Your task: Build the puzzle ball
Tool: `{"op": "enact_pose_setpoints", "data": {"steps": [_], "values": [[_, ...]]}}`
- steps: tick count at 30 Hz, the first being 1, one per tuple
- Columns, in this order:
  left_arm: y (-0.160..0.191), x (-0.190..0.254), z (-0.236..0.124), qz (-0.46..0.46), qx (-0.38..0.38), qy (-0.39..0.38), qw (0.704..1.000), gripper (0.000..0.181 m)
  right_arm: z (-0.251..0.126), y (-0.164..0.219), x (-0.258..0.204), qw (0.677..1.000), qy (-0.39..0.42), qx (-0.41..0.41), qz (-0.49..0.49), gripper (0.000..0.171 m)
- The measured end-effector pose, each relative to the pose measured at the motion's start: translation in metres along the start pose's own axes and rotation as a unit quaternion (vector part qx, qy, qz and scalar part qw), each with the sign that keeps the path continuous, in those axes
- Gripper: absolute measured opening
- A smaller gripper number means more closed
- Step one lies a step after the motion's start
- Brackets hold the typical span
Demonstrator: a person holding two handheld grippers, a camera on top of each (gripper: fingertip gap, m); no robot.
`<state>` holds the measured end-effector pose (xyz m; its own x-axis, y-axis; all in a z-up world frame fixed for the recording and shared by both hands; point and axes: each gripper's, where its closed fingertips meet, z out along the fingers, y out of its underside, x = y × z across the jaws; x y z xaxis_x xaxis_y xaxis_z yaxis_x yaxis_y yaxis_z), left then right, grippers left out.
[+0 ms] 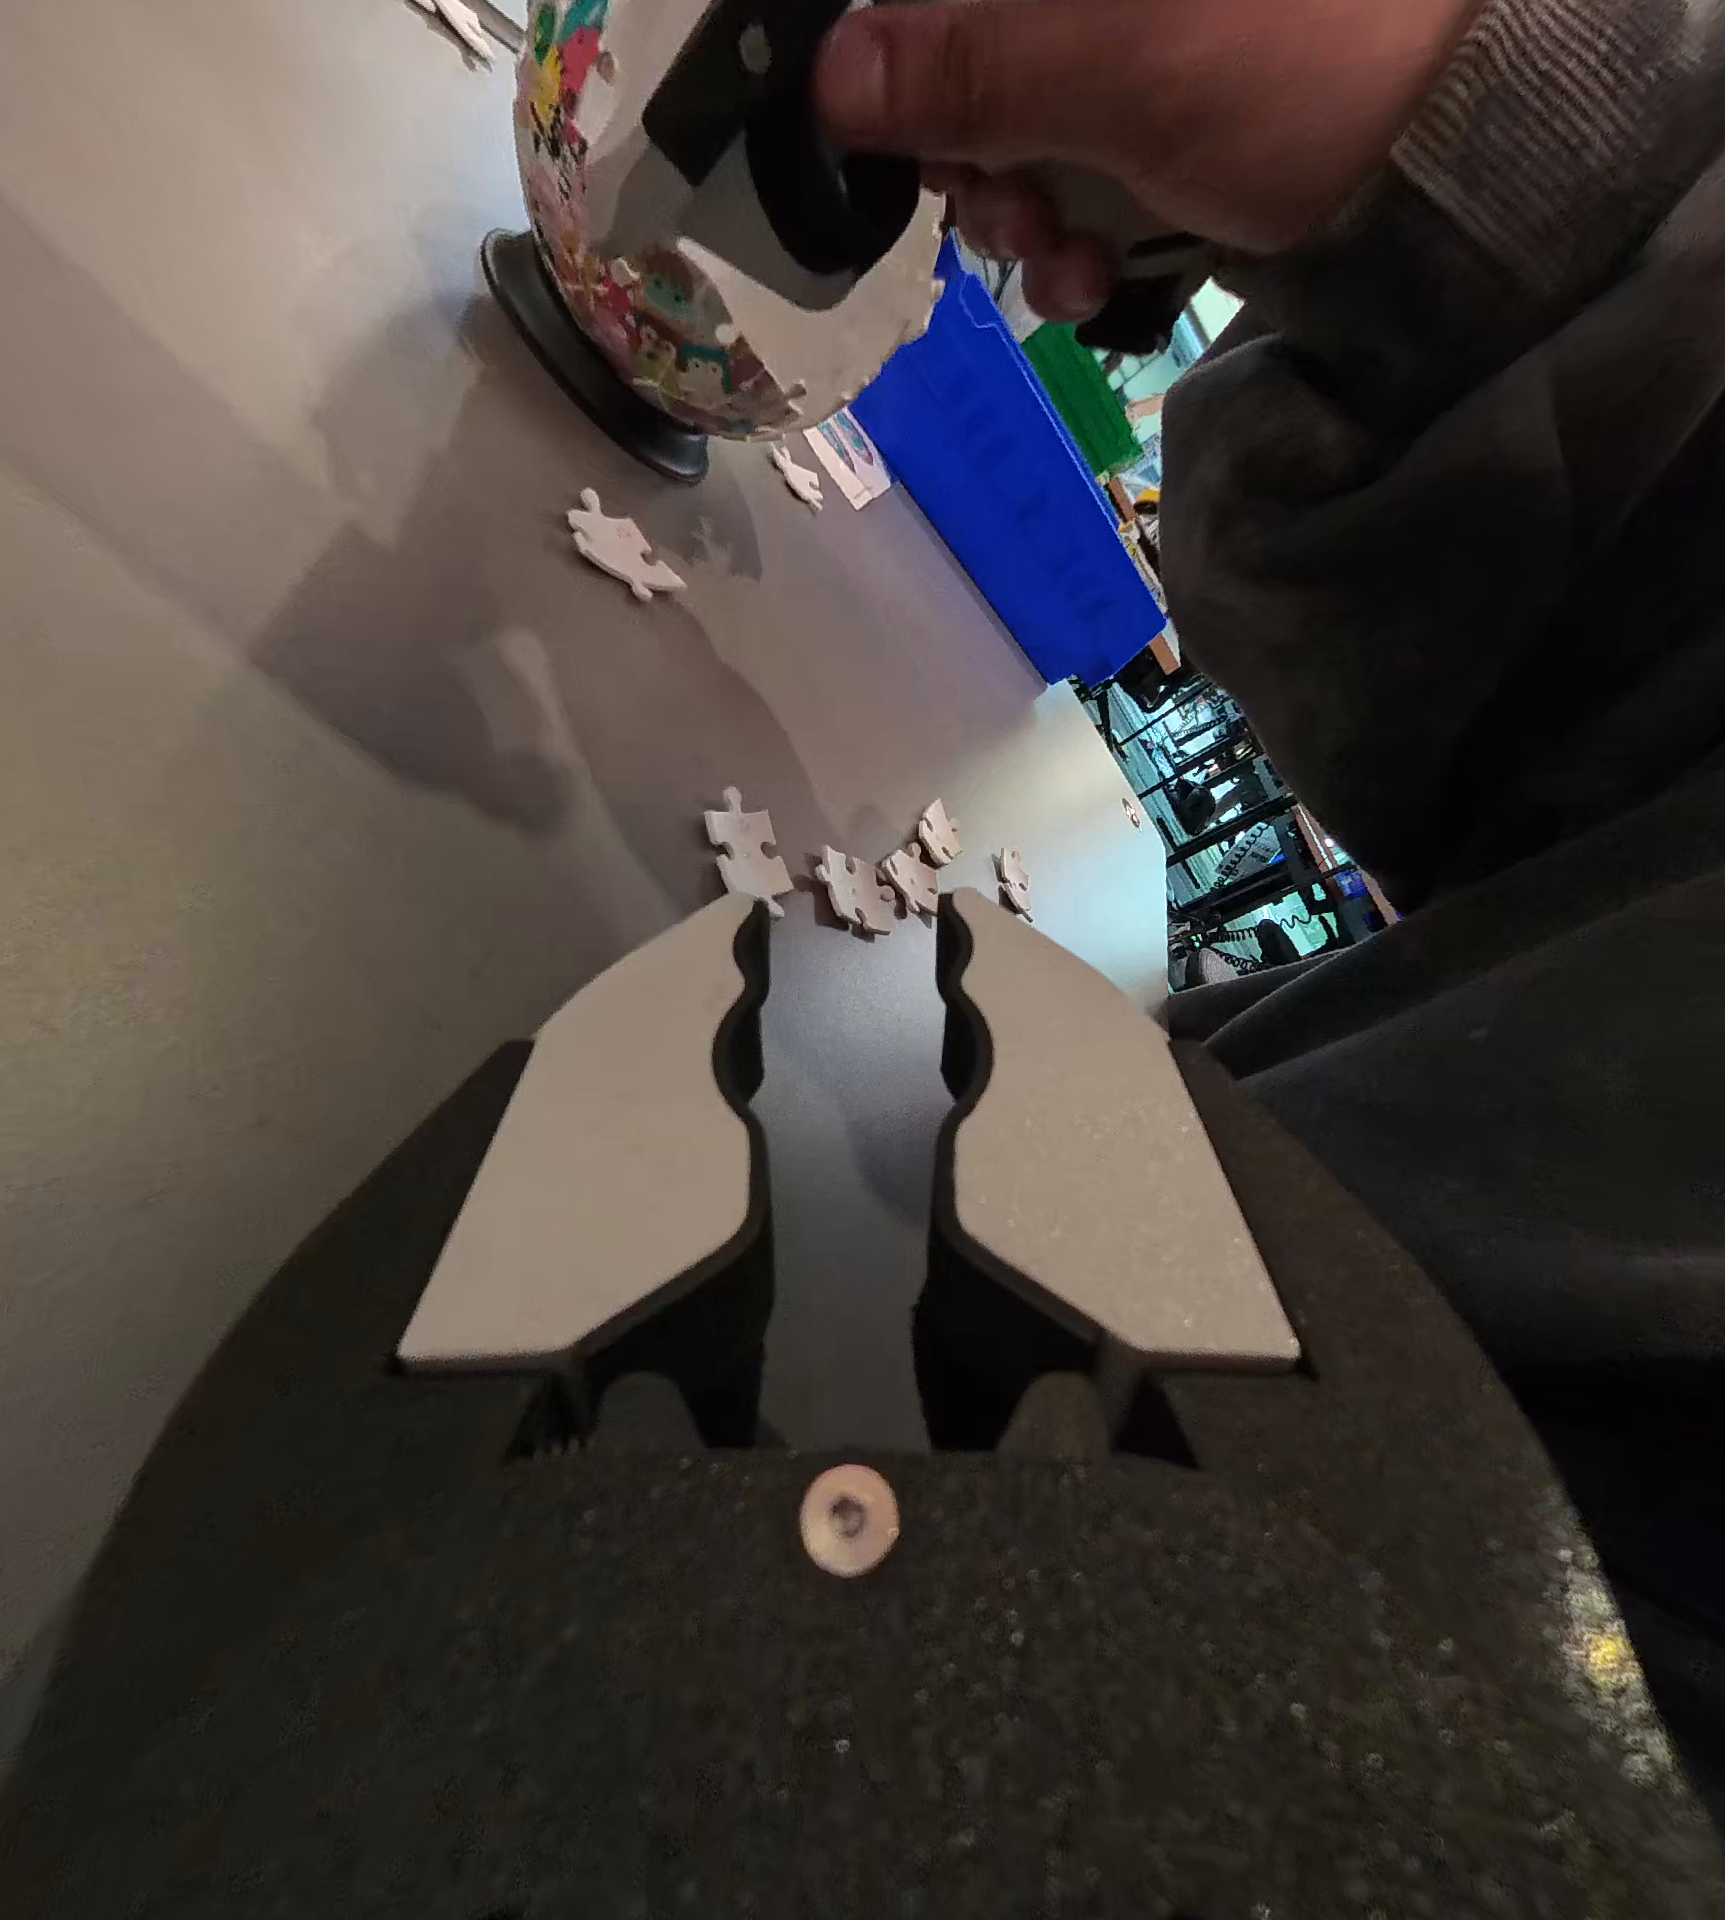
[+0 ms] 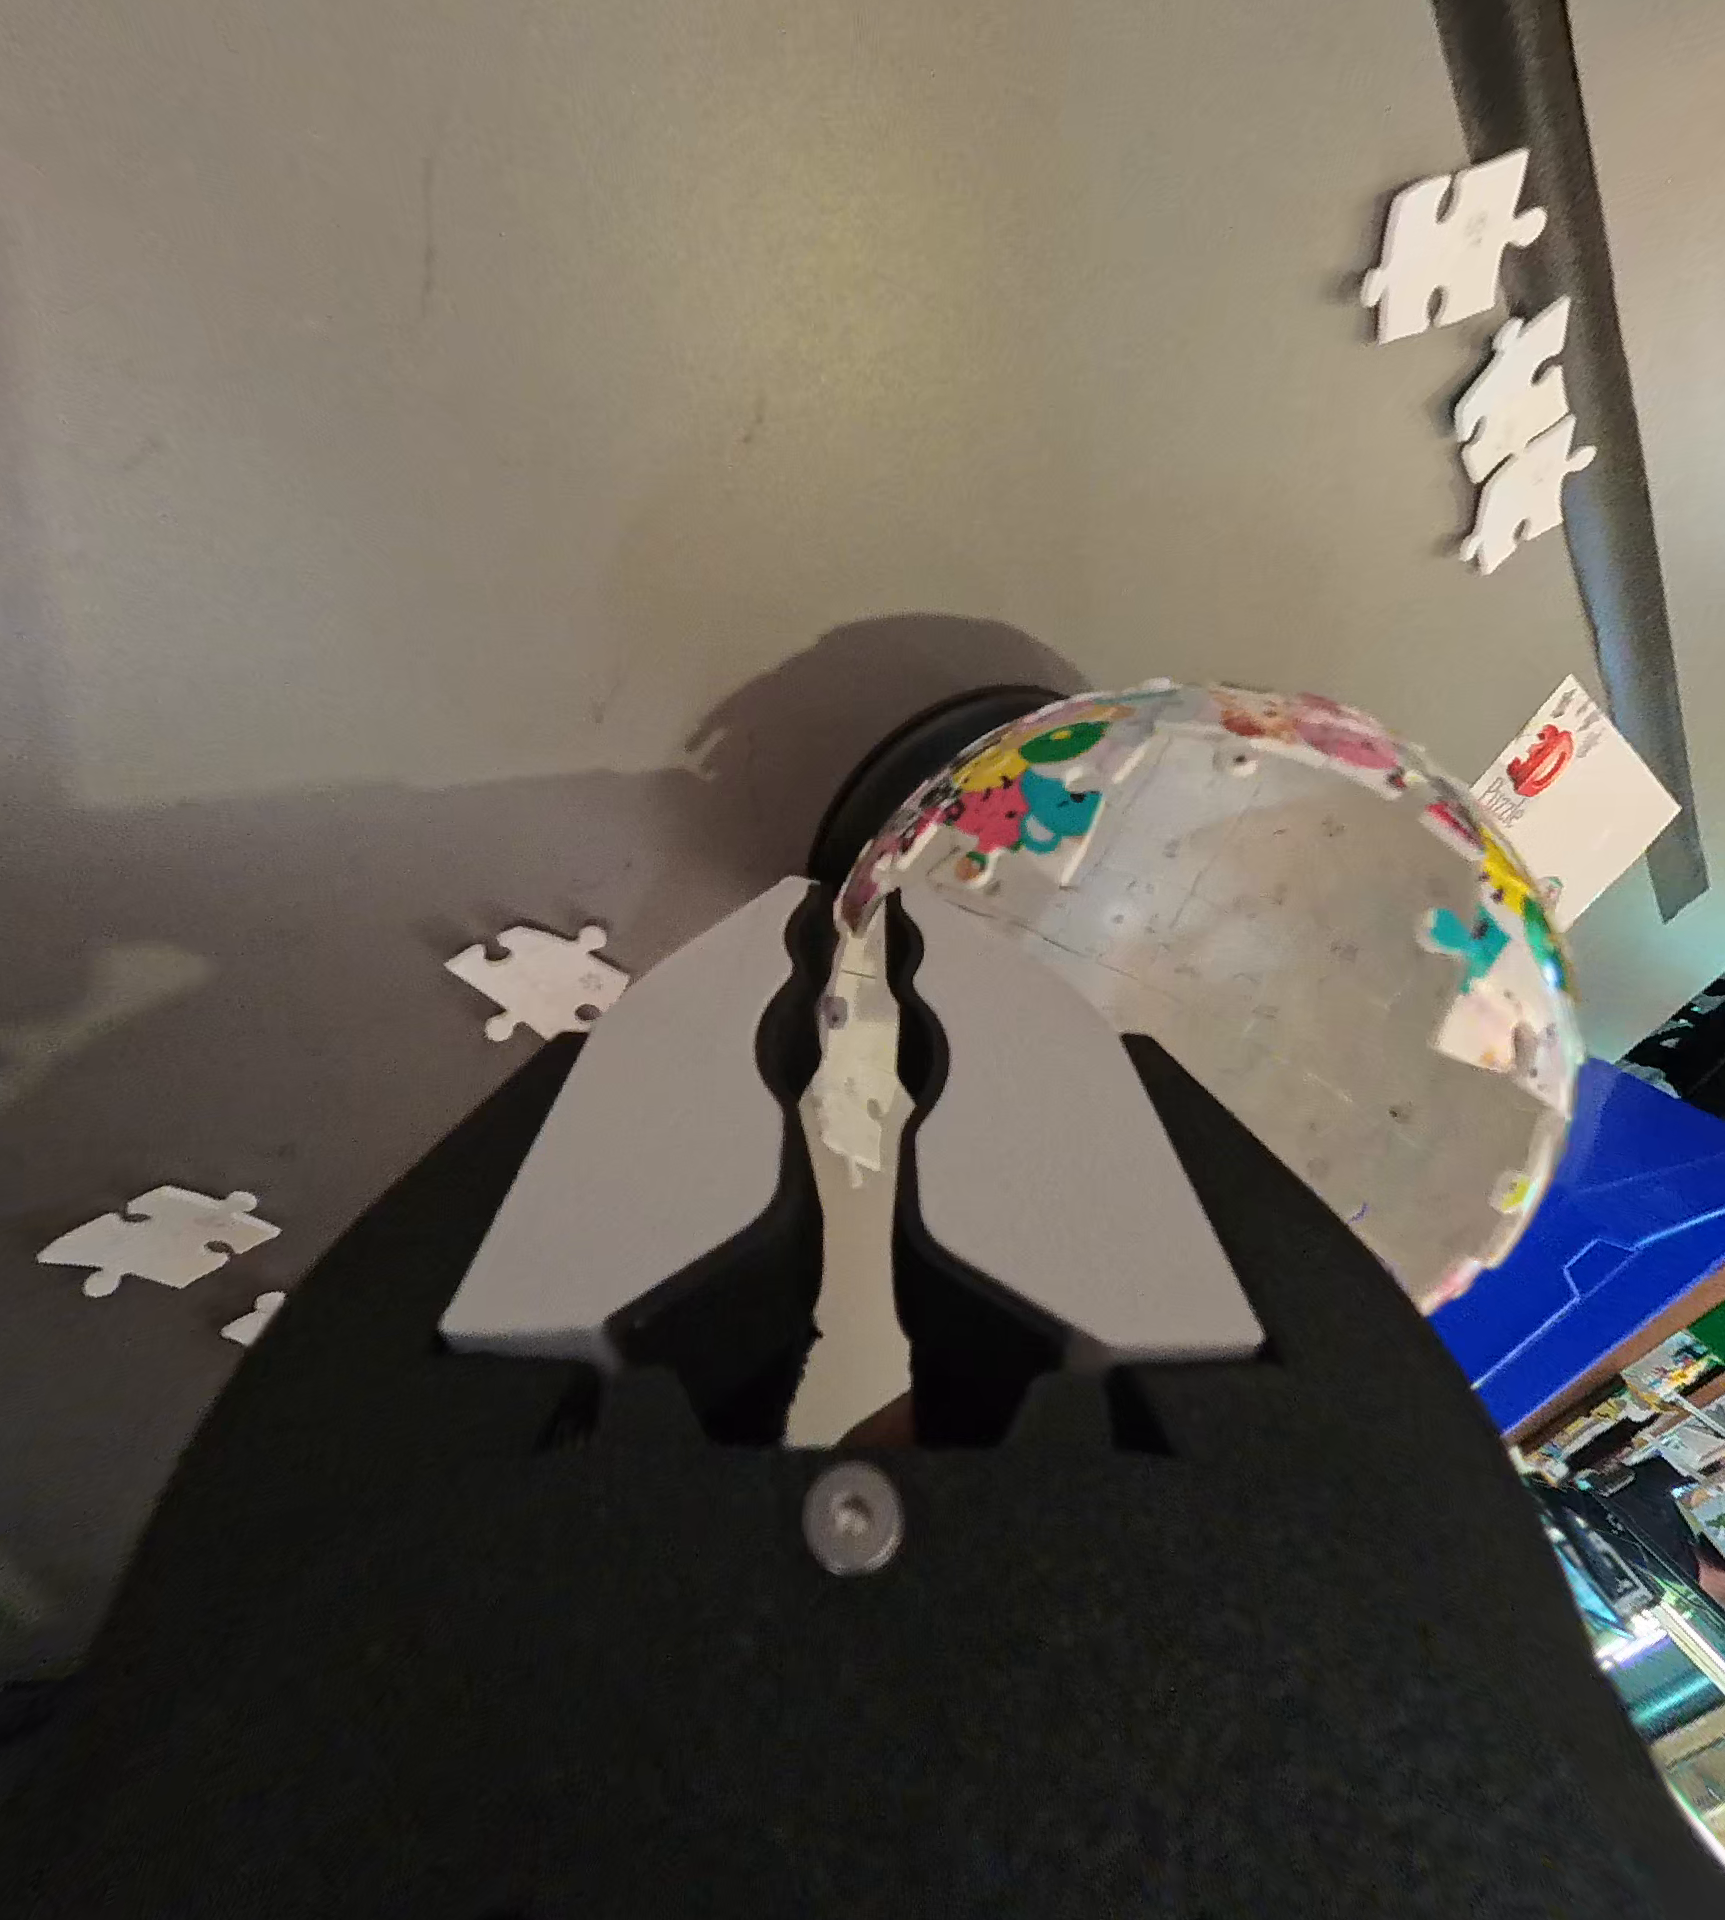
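The puzzle ball is a partly built shell, colourful outside and white inside, resting on a black round stand on the grey table. My right gripper is shut on the shell's open rim, with a strip of white pieces between the fingers. In the left wrist view the ball and stand are at the top, with the right gripper on them. My left gripper is open and empty, low over the table, just short of several loose white pieces.
More loose pieces lie on the table. A blue bin stands behind the ball. A white card lies by a black strip. A person's hand and dark sleeve fill the right.
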<state>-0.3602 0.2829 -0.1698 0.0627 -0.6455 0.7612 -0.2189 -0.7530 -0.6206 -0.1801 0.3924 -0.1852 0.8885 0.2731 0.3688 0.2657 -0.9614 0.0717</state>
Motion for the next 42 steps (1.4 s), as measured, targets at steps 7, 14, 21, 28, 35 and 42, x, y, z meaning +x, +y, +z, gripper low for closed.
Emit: {"op": "enact_pose_setpoints", "data": {"steps": [7,14,21,28,35,42], "values": [[0.002,0.000,0.001,-0.001,-0.005,0.000,1.000,0.030,-0.001,0.002,-0.001,0.999,-0.035,-0.002,0.022,0.004],[0.003,0.000,0.002,0.000,-0.009,-0.002,1.000,0.030,-0.002,0.003,-0.002,0.999,-0.042,0.006,0.012,0.005],[0.003,0.000,0.002,-0.001,-0.010,-0.001,1.000,0.030,-0.012,0.004,-0.005,0.999,-0.026,0.013,-0.020,0.019],[0.005,0.001,0.003,-0.002,-0.016,0.001,1.000,0.030,0.000,0.009,-0.002,1.000,-0.007,-0.011,-0.028,0.008],[0.006,0.001,0.003,-0.001,-0.019,0.000,1.000,0.030,0.005,0.015,-0.004,0.999,-0.040,-0.021,-0.011,0.003],[0.007,0.001,0.004,0.001,-0.022,-0.003,1.000,0.030,0.013,0.019,-0.004,0.999,-0.007,-0.017,-0.048,0.004]]}}
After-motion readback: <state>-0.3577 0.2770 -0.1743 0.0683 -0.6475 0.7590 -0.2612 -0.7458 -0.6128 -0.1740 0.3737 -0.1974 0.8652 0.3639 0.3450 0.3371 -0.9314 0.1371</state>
